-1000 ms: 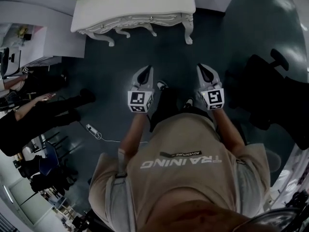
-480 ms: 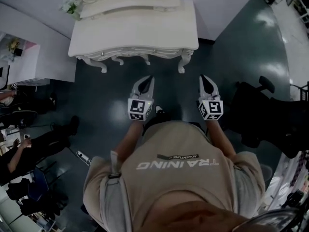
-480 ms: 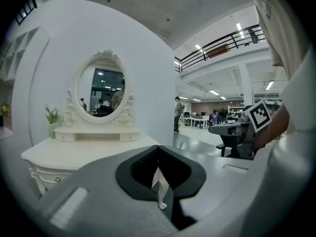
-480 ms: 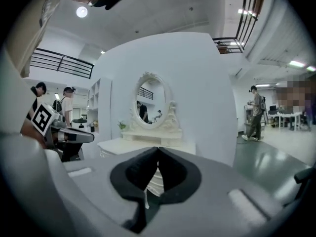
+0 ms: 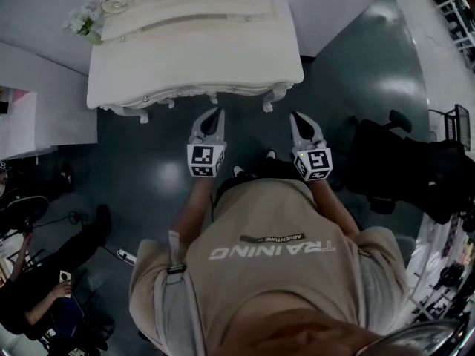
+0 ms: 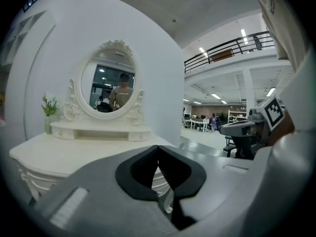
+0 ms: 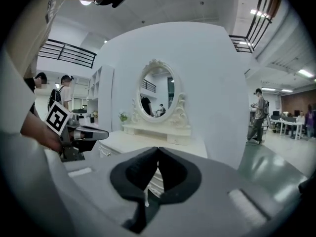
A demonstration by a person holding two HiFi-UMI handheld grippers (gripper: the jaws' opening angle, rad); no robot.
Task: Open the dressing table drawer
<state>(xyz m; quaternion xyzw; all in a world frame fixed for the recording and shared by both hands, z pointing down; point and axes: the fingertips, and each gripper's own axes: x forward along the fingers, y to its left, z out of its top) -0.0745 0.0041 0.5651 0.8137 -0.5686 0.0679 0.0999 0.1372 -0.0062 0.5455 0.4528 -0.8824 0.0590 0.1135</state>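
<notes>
The white dressing table [image 5: 193, 50] with its oval mirror [image 6: 109, 85] stands against the wall, straight ahead of me. Its carved front apron [image 5: 185, 93] faces me, and I cannot make out the drawer's handle. My left gripper [image 5: 214, 116] is held out level, its tips just short of the table's front edge. It is shut and holds nothing [image 6: 158, 149]. My right gripper [image 5: 298, 119] hangs level beside it, below the table's front right leg [image 5: 273, 97]. It is also shut and holds nothing [image 7: 158, 151]. The tabletop [image 7: 143, 142] shows past its jaws.
A black office chair [image 5: 393, 162] stands on the dark floor to the right. A white cabinet [image 5: 30, 124] stands left of the table, and a small flower vase [image 5: 80, 22] is on the table's back left corner. Seated people [image 5: 37, 295] and a power strip [image 5: 125, 256] are at the lower left.
I have walked toward the dressing table, which now fills more of the head view. Both grippers moved forward with me, from the open floor to its front edge. Both stayed shut.
</notes>
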